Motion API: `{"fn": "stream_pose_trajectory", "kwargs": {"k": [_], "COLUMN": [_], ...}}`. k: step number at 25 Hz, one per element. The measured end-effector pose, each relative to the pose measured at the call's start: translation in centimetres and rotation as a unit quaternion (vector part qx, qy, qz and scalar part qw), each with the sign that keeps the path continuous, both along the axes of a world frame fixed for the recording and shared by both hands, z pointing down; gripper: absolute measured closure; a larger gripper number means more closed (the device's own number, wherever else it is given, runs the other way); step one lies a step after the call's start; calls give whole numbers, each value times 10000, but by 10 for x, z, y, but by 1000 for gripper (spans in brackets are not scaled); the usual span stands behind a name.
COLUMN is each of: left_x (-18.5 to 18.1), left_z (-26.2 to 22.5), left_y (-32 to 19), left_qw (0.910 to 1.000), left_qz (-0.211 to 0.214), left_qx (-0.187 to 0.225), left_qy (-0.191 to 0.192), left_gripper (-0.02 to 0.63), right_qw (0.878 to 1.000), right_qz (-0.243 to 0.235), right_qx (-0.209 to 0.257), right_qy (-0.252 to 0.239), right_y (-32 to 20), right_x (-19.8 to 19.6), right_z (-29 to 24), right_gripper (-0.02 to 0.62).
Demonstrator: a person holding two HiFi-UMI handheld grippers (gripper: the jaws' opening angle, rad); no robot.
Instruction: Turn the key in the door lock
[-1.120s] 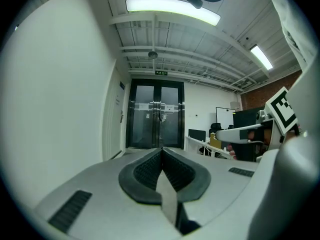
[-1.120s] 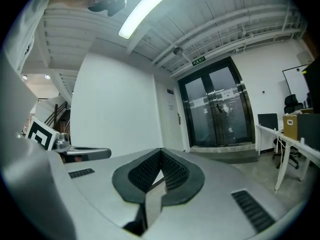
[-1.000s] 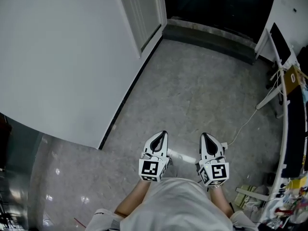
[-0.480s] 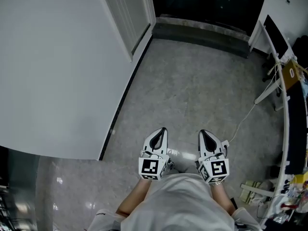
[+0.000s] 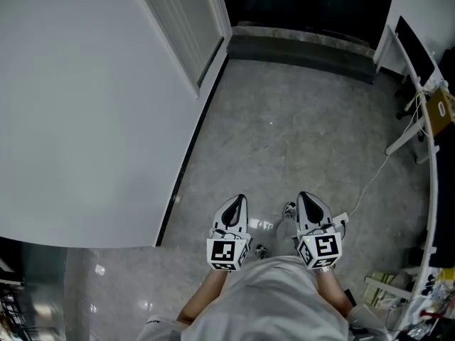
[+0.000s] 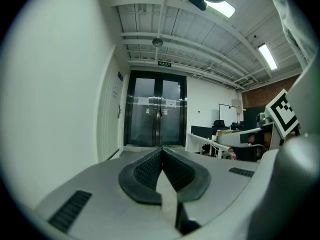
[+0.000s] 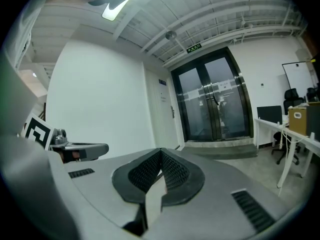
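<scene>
The step in hand is the approach, and the lock work itself has not begun. The left gripper [image 6: 161,153] has its jaws pressed together with nothing between them. The right gripper [image 7: 160,152] is closed the same way and is just as empty. In the head view both are held side by side, close to the person's body, above bare floor [image 5: 284,133].

No key shows in any view, and no lock can be made out. Ahead of both grippers and to their left, a white door [image 6: 112,121] stands in the wall [image 5: 71,84]. It carries a small dark handle [image 7: 173,113]. Straight ahead, well apart from the jaws, glass doors [image 6: 155,118] close the end of the corridor. Which of the two holds the key cannot be told from here. The handle region is too small to show a keyhole.

The next move probably calls for bringing the grippers much nearer to one of these doors. Then the key has to be found at handle height. One gripper must open its jaws, line them up on the key's head and close on it. Only after that can a turn begin.
</scene>
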State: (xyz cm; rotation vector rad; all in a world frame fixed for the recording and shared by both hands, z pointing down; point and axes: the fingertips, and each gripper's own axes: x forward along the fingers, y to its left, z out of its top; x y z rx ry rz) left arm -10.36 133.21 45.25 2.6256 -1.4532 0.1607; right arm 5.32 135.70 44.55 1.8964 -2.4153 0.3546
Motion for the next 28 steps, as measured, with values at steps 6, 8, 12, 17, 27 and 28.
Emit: {"fn": "stream_pose_trajectory", "kwargs": {"k": [6, 8, 12, 17, 27, 28], "left_x": [12, 24, 52, 75, 149, 151], "left_z": [-1, -4, -15, -23, -28, -26], "left_y": [-73, -97, -141, -202, -280, -285], "left_qw": [9998, 9995, 9987, 9970, 9971, 9972], "left_qz": [-209, -314, -497, -754, -711, -707], "left_qx": [28, 47, 109, 173, 273, 245], "left_qy": [1, 1, 20, 38, -42, -65], "left_gripper": [598, 597, 598, 597, 597, 598], "right_qw": [9997, 9994, 9982, 9956, 9956, 9957], "right_qz": [-227, -325, -586, -896, -909, -898], "right_qx": [99, 95, 102, 263, 236, 224], "right_qy": [20, 16, 19, 120, -25, -57], "right_y": [-82, -108, -158, -226, -305, -309], "right_x": [12, 23, 48, 68, 140, 143], "right_z": [-6, -8, -14, -28, -23, -22], "right_gripper": [595, 595, 595, 594, 594, 594]}}
